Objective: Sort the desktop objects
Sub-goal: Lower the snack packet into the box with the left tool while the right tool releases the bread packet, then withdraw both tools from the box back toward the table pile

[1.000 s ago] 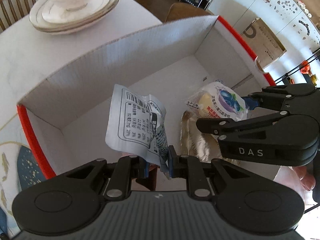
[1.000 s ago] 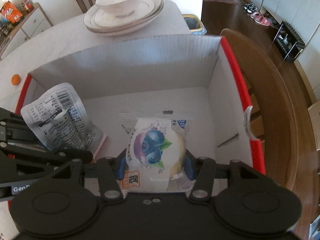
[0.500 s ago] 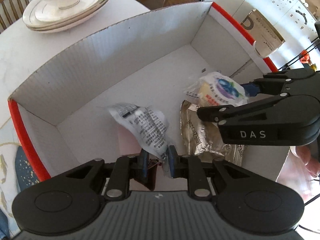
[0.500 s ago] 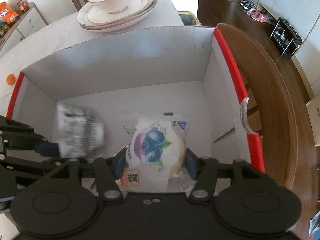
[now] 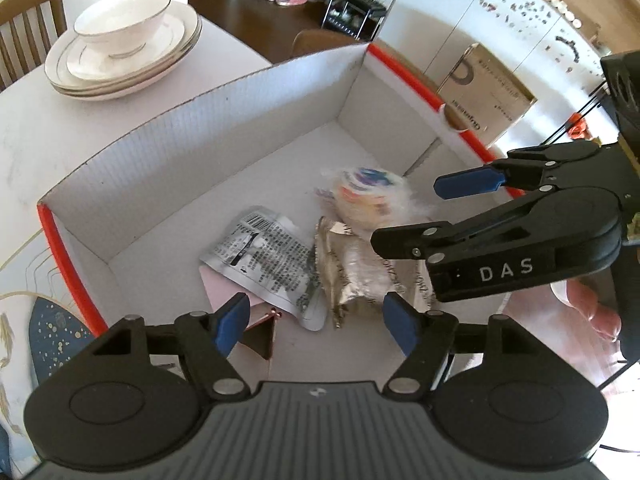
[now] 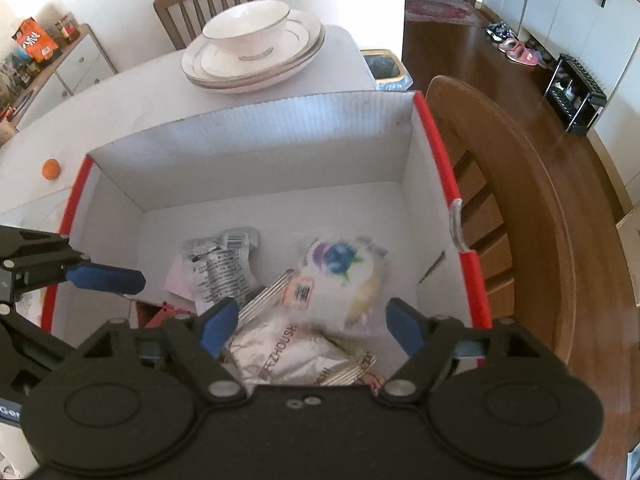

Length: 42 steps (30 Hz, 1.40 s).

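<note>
A white cardboard box (image 5: 208,120) (image 6: 256,160) with red rims sits on the table. On its floor lie a silver printed pouch (image 5: 268,258) (image 6: 222,260), a foil packet (image 5: 352,272) (image 6: 288,352) and a blueberry snack pack (image 5: 364,196) (image 6: 340,272), blurred as it drops. My left gripper (image 5: 316,320) hangs over the box, its jaws opening with nothing between them. My right gripper (image 6: 310,322) is above the snack pack, its jaws opening, the pads clear of it. Each gripper shows at the edge of the other's view.
Stacked plates with a bowl (image 5: 120,48) (image 6: 252,48) stand on the table beyond the box. A small orange ball (image 6: 51,169) lies left of it. A wooden chair (image 6: 520,200) is at the right, a brown carton (image 5: 486,92) on the floor.
Both grippers opened and rose a little. The silver pouch fell from the left gripper onto the box floor, and the blueberry snack pack dropped out of the right one.
</note>
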Tool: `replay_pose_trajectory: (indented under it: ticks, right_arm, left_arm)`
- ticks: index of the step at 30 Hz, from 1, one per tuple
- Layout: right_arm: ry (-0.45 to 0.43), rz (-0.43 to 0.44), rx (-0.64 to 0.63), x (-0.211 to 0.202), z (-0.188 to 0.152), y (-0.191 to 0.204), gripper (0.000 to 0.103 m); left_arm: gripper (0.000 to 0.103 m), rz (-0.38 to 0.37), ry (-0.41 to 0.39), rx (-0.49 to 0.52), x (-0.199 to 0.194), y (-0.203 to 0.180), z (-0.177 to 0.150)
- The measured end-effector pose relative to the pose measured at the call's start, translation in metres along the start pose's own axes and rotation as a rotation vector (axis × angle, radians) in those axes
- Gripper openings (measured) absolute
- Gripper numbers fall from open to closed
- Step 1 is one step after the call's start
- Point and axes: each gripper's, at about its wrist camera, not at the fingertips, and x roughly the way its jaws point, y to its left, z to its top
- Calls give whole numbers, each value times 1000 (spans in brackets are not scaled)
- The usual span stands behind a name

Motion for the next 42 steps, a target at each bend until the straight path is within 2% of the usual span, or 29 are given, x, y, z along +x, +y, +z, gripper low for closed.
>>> replay_pose_trajectory:
  ticks: [16, 18, 21, 25, 28, 32, 36, 37, 42]
  right_arm:
    - [-72, 32, 0, -39, -20, 2, 81]
    - [-88, 26, -7, -44, -23, 6, 83]
    - [-118, 16, -20, -55, -27, 13, 86]
    - [-147, 20, -38, -66, -33, 26, 89]
    - [-175, 12, -57, -75, -37, 41, 95]
    - [-197, 17, -58, -84, -46, 62, 96]
    - [-219, 2, -74, -89, -56, 90, 98]
    - [-221, 4, -74, -89, -59, 98, 98]
    - [-229, 20, -98, -88, -72, 147, 99]
  left_arm:
    - [73, -17, -125, 22, -39, -18, -27]
    - [73, -19, -152, 14, -47, -19, -31]
    - [79, -26, -191, 3, -59, -18, -38]
    - [80, -32, -229, 12, -76, -16, -51]
    - [85, -35, -258, 17, -91, -10, -63]
    - [89, -25, -282, 25, -110, 4, -83]
    - [95, 19, -304, 24, -129, 29, -107]
    - [102, 31, -309, 28, -134, 36, -113]
    - [103, 110, -319, 20, -155, 75, -146]
